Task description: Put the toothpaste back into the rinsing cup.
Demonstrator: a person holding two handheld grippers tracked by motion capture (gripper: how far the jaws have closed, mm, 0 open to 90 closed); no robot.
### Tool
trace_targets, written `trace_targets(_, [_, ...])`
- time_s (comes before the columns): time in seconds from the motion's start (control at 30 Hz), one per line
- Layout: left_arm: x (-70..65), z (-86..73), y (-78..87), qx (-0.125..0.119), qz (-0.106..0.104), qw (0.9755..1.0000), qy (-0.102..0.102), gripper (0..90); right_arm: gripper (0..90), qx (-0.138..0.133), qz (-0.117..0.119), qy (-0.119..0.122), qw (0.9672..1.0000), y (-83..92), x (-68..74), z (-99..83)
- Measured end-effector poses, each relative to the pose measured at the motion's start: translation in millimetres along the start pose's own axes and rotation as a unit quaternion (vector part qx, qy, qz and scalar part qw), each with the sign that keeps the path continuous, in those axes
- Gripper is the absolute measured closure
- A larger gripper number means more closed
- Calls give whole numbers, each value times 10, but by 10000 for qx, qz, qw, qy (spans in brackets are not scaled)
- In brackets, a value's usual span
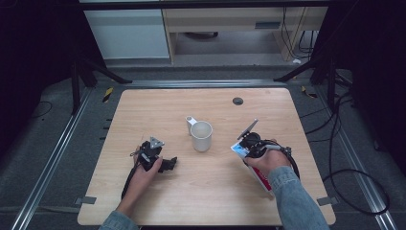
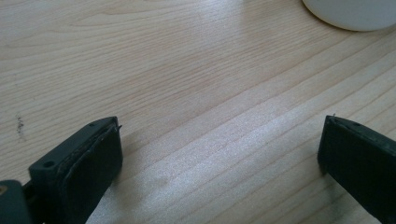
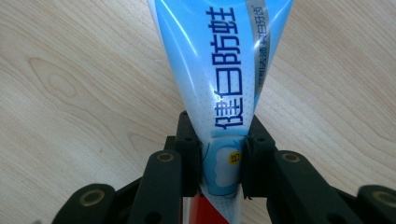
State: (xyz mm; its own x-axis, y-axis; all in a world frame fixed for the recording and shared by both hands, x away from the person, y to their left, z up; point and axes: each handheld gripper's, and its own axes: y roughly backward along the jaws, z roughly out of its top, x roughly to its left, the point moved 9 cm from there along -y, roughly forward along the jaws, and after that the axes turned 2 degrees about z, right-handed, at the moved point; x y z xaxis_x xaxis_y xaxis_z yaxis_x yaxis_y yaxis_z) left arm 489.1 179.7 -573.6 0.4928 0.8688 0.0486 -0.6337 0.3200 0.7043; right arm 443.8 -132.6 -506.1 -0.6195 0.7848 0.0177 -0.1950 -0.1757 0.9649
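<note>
We wear blue denim sleeves [image 1: 298, 199] on both forearms. Our left gripper [image 1: 168, 164] is black, with a grey three-cornered plate [image 1: 154, 142] behind its jaws and a dark cable trailing back from it. Our right gripper [image 3: 220, 161] has black linkage arms with brass-coloured pivot screws [image 3: 165, 157] just behind the jaws.

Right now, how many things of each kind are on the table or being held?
White mugs: 1
Blue-and-white toothpaste tubes, clamped in the right gripper: 1
Grippers, counting the left gripper with its jaws wide apart: 2
Total: 4
</note>
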Motion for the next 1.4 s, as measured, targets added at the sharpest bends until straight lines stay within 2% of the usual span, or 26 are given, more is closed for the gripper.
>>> trace_targets(0.23, [0,0,0,-2,1,10000,1,0,727,-268,-26,-31,9996,96,-20,57])
trace_targets(0.43, [1,0,1,2,1,10000,-3,0,729,-528,42,-67,9986,180,1,113])
trace_targets(0.7, [0,2,-1,-12,4,10000,8,0,730,-724,20,-6,9974,367,2,192])
trace_targets(0.97, [0,3,-1,-13,3,10000,3,0,729,-973,-22,-76,9952,527,-39,271])
trace_targets(1.23, [0,3,-1,-13,2,10000,4,0,729,-1113,-16,-85,9937,616,-60,298])
trace_targets(1.4, [0,3,-2,-13,2,10000,2,0,729,-1218,-38,-3,9925,672,-54,324])
